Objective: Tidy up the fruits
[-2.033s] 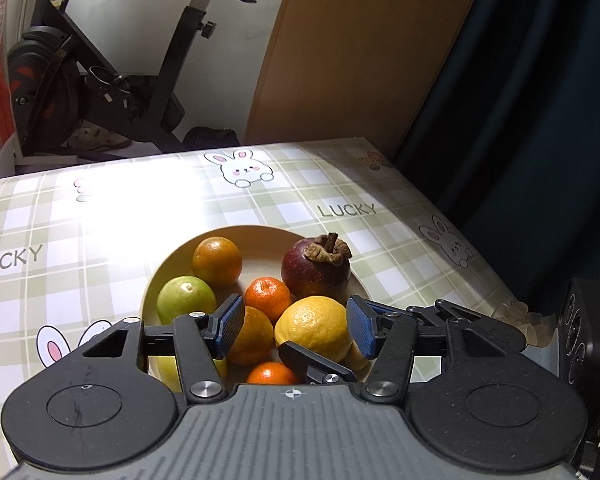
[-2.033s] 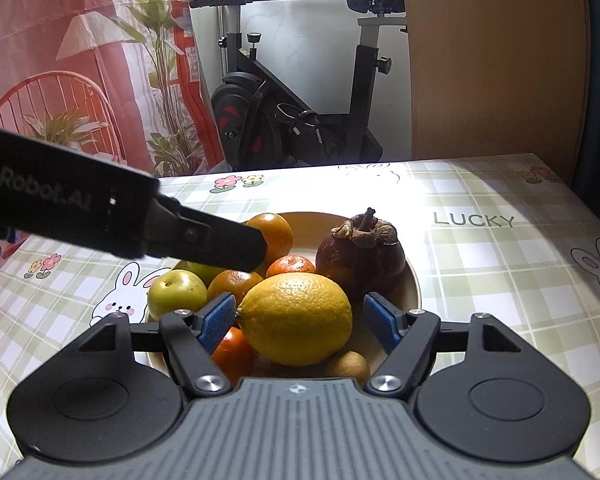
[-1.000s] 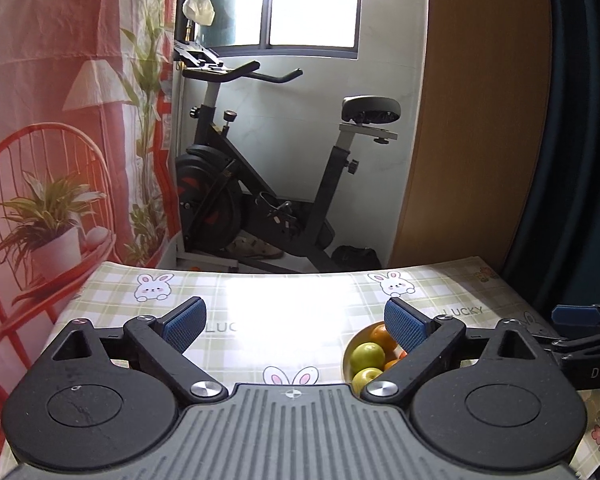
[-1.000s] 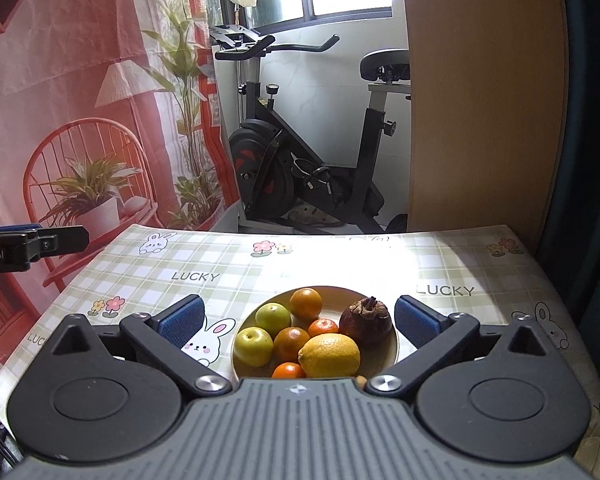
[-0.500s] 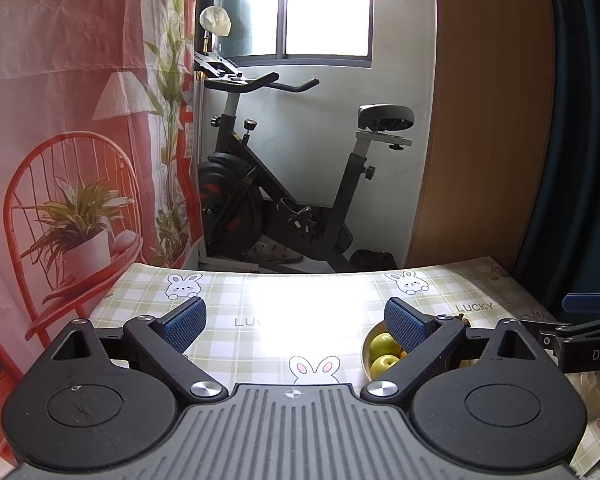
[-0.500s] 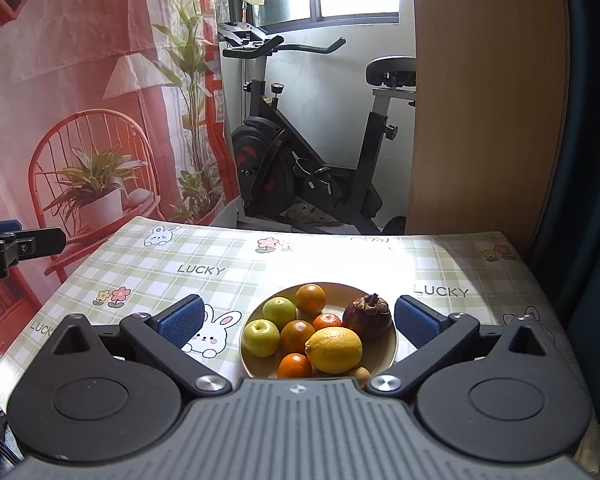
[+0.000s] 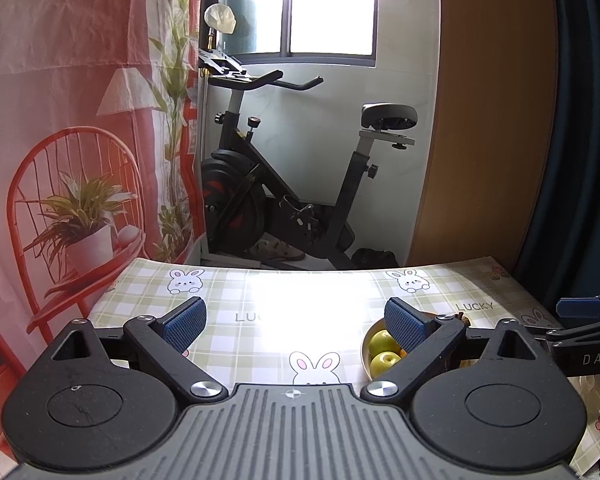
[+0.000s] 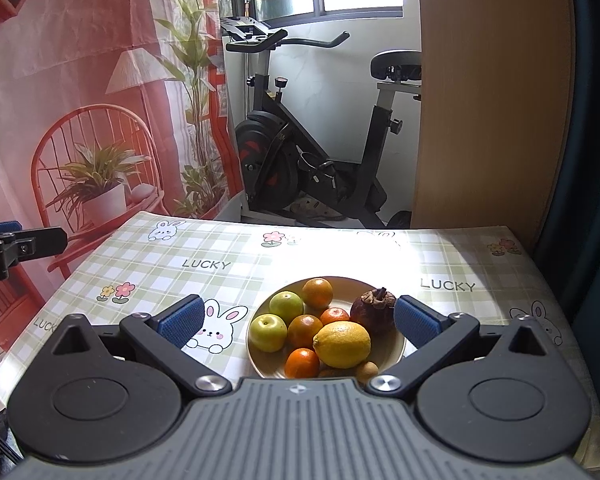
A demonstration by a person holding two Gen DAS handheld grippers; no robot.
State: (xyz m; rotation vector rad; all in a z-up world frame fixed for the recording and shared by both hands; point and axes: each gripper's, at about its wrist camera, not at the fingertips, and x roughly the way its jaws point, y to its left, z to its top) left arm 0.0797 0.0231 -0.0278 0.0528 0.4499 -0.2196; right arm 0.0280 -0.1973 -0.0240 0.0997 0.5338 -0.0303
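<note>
My left hand-held gripper (image 7: 294,325) hangs released over bare checked surface (image 7: 260,292), its fingers spread wide and empty, with open room ahead to the far edge. The plate (image 8: 392,354) of fruit lies just beyond its right finger. My right hand-held gripper (image 8: 298,320) is also released and empty, raised with the plate between its fingers: lemon (image 8: 342,344) nearest, green apples (image 8: 268,332) left, mangosteen (image 8: 374,316) right.
</note>
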